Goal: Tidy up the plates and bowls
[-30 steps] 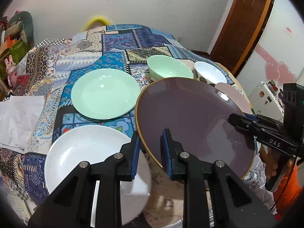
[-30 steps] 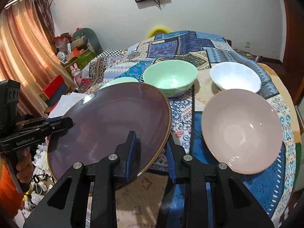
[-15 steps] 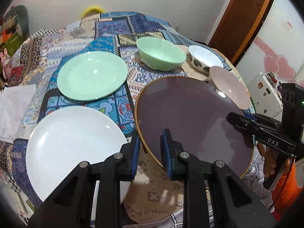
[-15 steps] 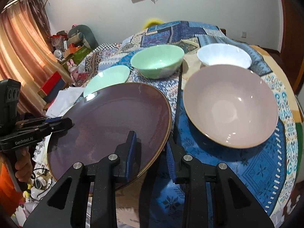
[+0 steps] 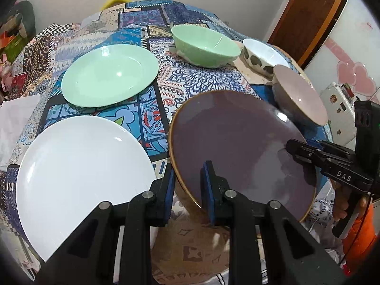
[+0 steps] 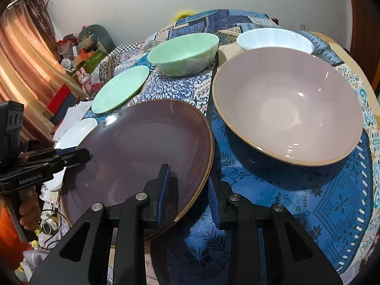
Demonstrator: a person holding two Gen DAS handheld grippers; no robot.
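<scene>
A dark purple plate with a gold rim is held by both grippers at the table's near edge, tilted. My left gripper is shut on its left rim; it shows in the right wrist view. My right gripper is shut on the plate at its right rim; it shows in the left wrist view. A white plate and a green plate lie to the left. A green bowl, a white bowl and a pink bowl stand behind and right.
A patterned cloth covers the round table. White paper lies at the left edge. A wooden door and a white appliance are at the right. Clutter and curtains are off the table's left side.
Both grippers have carried the purple plate forward and lower toward the table. The bowls and plates now look closer and larger. Both grips are unchanged.
</scene>
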